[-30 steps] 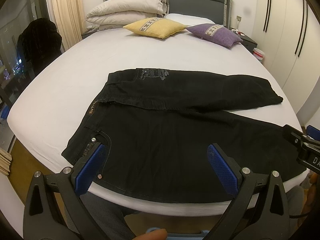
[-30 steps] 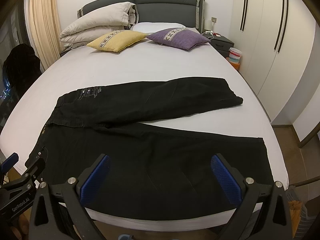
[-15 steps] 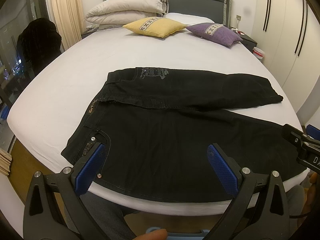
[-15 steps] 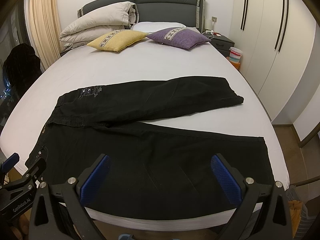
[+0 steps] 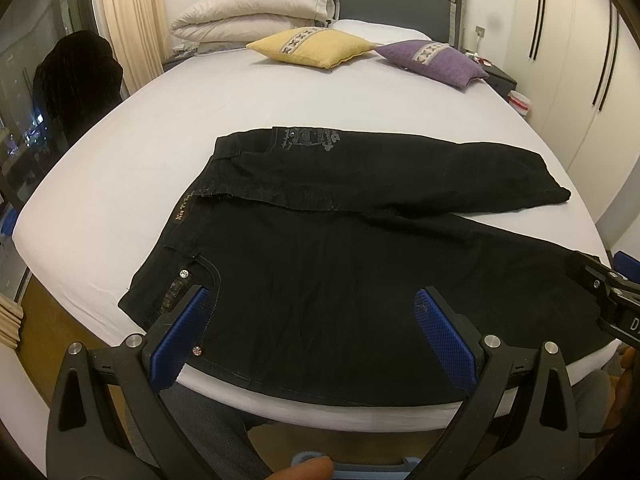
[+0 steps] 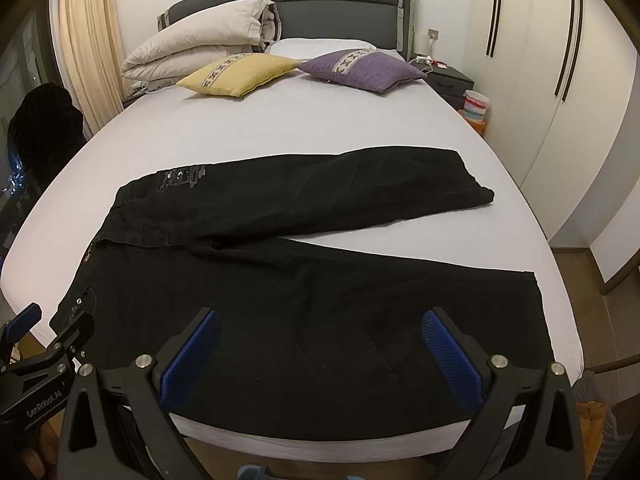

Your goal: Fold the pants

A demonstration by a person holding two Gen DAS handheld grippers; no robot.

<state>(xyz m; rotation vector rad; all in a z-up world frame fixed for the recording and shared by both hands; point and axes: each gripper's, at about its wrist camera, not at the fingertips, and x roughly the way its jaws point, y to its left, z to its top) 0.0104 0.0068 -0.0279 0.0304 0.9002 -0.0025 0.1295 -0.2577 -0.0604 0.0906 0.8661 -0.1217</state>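
Note:
Black pants [image 5: 340, 248] [image 6: 300, 272] lie spread flat on the white bed, waistband to the left and both legs running right. The far leg angles away from the near one, leaving a wedge of sheet between the hems. My left gripper [image 5: 316, 320] hovers open over the near hip pocket and thigh, blue pads wide apart, nothing between them. My right gripper [image 6: 320, 340] is open too, above the near leg around the knee. Each gripper shows at the edge of the other's view.
The bed [image 5: 120, 168] fills the room's middle. A yellow cushion [image 5: 316, 46], a purple cushion [image 5: 436, 60] and a folded duvet [image 5: 256, 20] sit by the headboard. Wardrobe doors [image 6: 560, 80] stand right, a dark chair [image 5: 76, 76] left, a nightstand [image 6: 448, 78] beyond.
Both views have shifted only very slightly. The pants lie as before and both grippers stay open.

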